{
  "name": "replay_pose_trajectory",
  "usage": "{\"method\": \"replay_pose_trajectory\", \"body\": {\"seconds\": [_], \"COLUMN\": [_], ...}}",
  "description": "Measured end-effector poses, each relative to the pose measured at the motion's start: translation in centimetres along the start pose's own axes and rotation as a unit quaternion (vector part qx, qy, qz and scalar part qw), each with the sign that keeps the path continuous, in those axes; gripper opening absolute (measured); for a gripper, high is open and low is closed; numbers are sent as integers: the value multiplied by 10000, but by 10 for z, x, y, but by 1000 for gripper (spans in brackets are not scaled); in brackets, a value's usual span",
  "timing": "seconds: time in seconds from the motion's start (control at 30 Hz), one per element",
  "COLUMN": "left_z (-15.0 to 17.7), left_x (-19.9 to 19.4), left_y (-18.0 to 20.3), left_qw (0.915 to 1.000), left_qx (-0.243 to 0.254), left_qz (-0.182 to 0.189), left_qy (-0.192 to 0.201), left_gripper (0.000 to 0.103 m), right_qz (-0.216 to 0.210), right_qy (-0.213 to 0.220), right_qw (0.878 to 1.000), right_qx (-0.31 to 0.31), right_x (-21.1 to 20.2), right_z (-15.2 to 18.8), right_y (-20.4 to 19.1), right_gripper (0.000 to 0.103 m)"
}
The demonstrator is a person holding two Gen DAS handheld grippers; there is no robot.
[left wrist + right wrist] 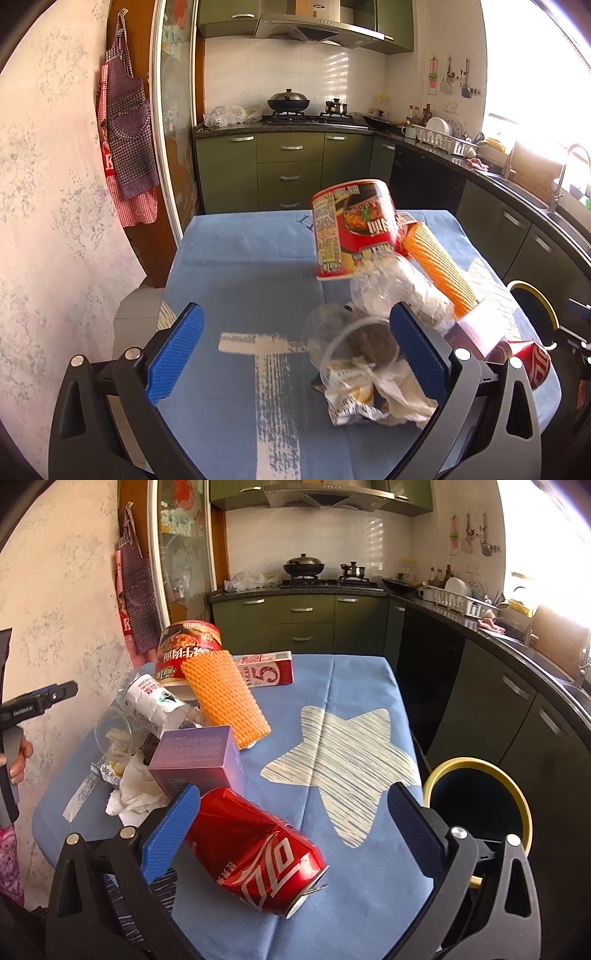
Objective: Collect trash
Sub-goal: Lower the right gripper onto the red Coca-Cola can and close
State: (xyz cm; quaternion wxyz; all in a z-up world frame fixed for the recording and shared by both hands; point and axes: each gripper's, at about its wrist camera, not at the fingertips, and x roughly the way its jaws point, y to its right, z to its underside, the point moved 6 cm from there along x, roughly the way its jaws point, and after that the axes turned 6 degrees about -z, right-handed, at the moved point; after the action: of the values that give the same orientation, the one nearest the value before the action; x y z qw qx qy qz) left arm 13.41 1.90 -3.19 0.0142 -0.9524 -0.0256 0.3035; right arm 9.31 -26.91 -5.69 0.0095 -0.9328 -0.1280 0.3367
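Red Coca-Cola can (255,853) between spread right hand-held gripper (295,823) fingers.

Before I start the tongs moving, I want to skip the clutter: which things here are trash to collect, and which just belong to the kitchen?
For the job: crushed red can, purple box, orange ribbed cup, noodle tub, plastic bottle, clear cup, wrappers and tissue, yellow-rimmed bin.

Just kitchen: apron, wok, dish rack.
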Motion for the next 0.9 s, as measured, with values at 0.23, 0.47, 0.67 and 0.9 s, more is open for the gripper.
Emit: {"method": "replay_pose_trajectory", "body": {"seconds": [0.23, 0.47, 0.67, 0.9], "left_z": [-18, -19, -18, -14], "left_x": [30, 48, 49, 41], "left_y": [-5, 3, 8, 12], "left_qw": [10000, 9998, 9997, 9994], "left_qx": [-16, 106, 109, 155], "left_qz": [-25, 86, 186, 268], "left_qy": [1, -113, -107, -129], "left_gripper": [99, 99, 99, 99], "right_qz": [-233, -1168, -1349, -1504], "right_qy": [-147, -1021, -2349, -2928], "right_qw": [9987, 9777, 9256, 9016], "right_qx": [-419, -1414, -2643, -2806], "right_x": [19, 35, 51, 70], "right_z": [-27, -28, 18, 49], "right_y": [-18, -47, -56, -47], "right_gripper": [97, 97, 97, 94]}}
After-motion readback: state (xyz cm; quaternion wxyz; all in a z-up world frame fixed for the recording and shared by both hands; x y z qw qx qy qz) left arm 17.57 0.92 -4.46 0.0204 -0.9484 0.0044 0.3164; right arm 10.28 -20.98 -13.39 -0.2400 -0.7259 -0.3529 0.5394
